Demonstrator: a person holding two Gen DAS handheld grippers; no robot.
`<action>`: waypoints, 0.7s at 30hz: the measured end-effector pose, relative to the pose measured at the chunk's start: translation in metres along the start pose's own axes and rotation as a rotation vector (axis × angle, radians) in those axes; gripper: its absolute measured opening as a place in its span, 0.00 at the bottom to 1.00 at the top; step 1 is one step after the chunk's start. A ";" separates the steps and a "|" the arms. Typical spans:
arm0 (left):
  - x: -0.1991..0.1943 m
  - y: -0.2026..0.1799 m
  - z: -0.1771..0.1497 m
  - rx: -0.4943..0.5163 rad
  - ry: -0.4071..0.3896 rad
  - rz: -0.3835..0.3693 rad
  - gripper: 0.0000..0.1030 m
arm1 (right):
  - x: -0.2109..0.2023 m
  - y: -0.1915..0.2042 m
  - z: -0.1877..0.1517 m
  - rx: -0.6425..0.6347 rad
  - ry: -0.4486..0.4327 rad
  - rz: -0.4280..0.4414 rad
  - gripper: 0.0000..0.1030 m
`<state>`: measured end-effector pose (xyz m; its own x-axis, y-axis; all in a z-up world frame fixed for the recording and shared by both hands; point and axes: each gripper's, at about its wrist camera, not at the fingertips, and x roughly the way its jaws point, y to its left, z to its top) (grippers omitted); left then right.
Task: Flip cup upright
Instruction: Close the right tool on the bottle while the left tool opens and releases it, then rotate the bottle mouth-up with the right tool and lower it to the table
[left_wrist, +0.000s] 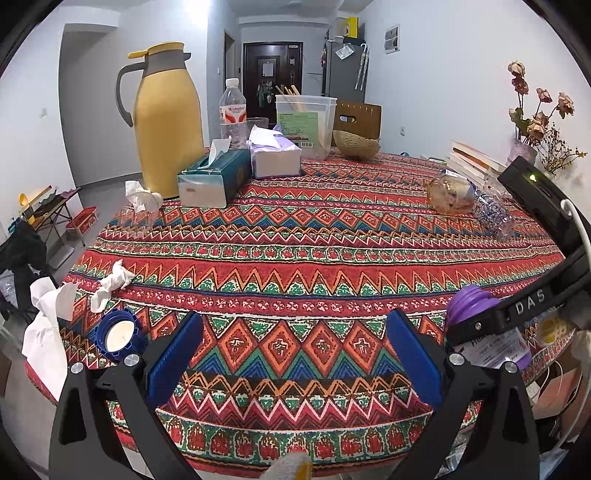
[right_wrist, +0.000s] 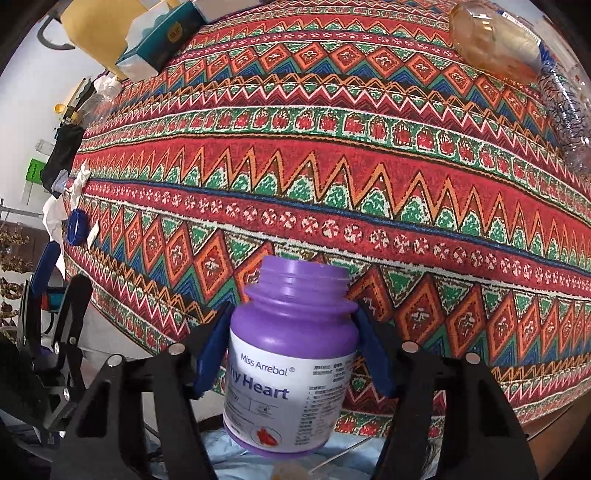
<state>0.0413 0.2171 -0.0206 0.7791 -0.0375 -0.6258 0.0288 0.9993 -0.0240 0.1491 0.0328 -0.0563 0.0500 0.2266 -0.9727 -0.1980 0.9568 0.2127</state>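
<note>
An amber see-through cup (left_wrist: 450, 194) (right_wrist: 491, 40) lies on its side on the patterned tablecloth (left_wrist: 314, 258) at the far right. My right gripper (right_wrist: 291, 332) is shut on a purple pill bottle (right_wrist: 291, 354) with no cap, held upright over the table's near edge. In the left wrist view that bottle (left_wrist: 471, 302) shows at the right, far short of the cup. My left gripper (left_wrist: 293, 325) hangs open above the near edge, with nothing between its blue pads (left_wrist: 173, 362).
A clear plastic bottle (left_wrist: 493, 212) lies right beside the cup. A blue cap (left_wrist: 118, 334) and crumpled tissues (left_wrist: 110, 282) sit near left. Yellow jug (left_wrist: 166, 118), tissue boxes (left_wrist: 212, 177), a tub (left_wrist: 304, 122) and a bowl (left_wrist: 356, 144) stand at the back.
</note>
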 end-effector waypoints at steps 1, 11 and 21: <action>0.000 0.000 0.000 0.000 0.000 0.000 0.93 | 0.000 -0.002 0.001 0.006 -0.002 0.008 0.61; 0.003 0.004 0.000 -0.018 0.005 0.004 0.93 | -0.021 -0.005 -0.006 -0.061 -0.073 0.044 0.61; -0.005 0.002 0.003 -0.022 -0.003 0.018 0.93 | -0.057 0.015 -0.024 -0.217 -0.326 0.051 0.60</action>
<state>0.0393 0.2193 -0.0154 0.7810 -0.0196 -0.6243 0.0008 0.9995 -0.0304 0.1195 0.0301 0.0002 0.3364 0.3523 -0.8733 -0.4093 0.8899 0.2013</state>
